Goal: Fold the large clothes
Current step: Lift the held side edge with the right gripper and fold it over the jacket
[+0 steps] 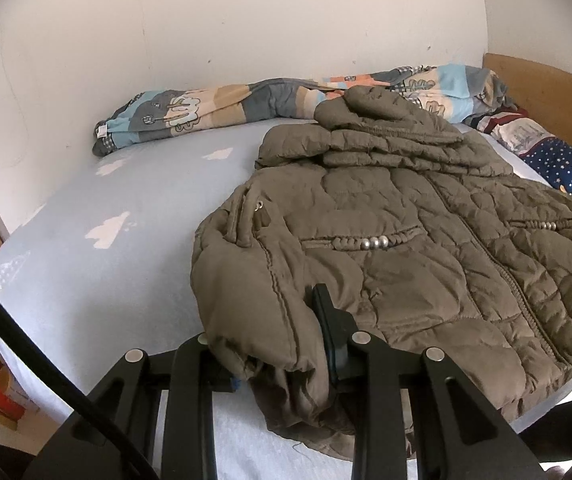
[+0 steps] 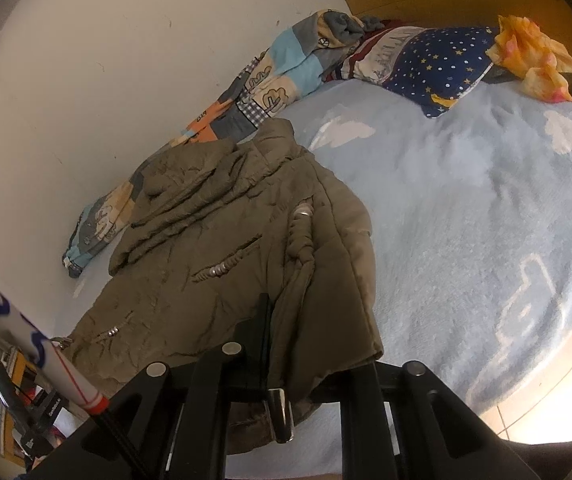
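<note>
Both grippers are clamped on the near hem of the olive-brown quilted puffer jacket (image 1: 406, 248), left gripper (image 1: 270, 344) and right gripper (image 2: 286, 344) at opposite corners, its length running away from them across the pale-blue bed (image 1: 126, 240).

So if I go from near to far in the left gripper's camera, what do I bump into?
Left gripper → brown puffy jacket → patchwork quilt rolled up → white wall.
</note>
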`<action>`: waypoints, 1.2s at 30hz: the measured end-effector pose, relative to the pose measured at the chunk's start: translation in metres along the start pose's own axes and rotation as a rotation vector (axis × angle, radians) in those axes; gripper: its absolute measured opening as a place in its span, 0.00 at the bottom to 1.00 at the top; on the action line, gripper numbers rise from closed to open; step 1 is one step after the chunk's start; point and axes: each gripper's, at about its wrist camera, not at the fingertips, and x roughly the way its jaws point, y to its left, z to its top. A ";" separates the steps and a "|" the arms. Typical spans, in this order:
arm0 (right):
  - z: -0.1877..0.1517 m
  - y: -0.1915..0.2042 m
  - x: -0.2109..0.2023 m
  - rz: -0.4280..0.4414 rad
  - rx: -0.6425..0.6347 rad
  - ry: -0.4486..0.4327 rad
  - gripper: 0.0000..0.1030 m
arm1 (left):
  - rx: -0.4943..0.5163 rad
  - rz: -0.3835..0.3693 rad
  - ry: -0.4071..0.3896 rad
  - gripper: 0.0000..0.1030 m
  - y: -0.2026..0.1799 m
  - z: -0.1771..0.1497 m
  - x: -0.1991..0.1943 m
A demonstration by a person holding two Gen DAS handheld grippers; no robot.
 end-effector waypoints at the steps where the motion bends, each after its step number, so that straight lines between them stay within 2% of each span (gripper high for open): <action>1: 0.000 0.000 -0.002 0.001 0.001 -0.001 0.12 | -0.001 -0.001 -0.001 0.27 0.001 0.001 -0.001; 27: 0.011 0.023 -0.046 0.055 -0.010 -0.060 0.12 | -0.043 -0.043 -0.062 0.27 0.026 0.025 -0.041; 36: 0.018 0.024 -0.053 0.071 0.007 -0.053 0.12 | -0.071 -0.052 -0.050 0.27 0.037 0.049 -0.047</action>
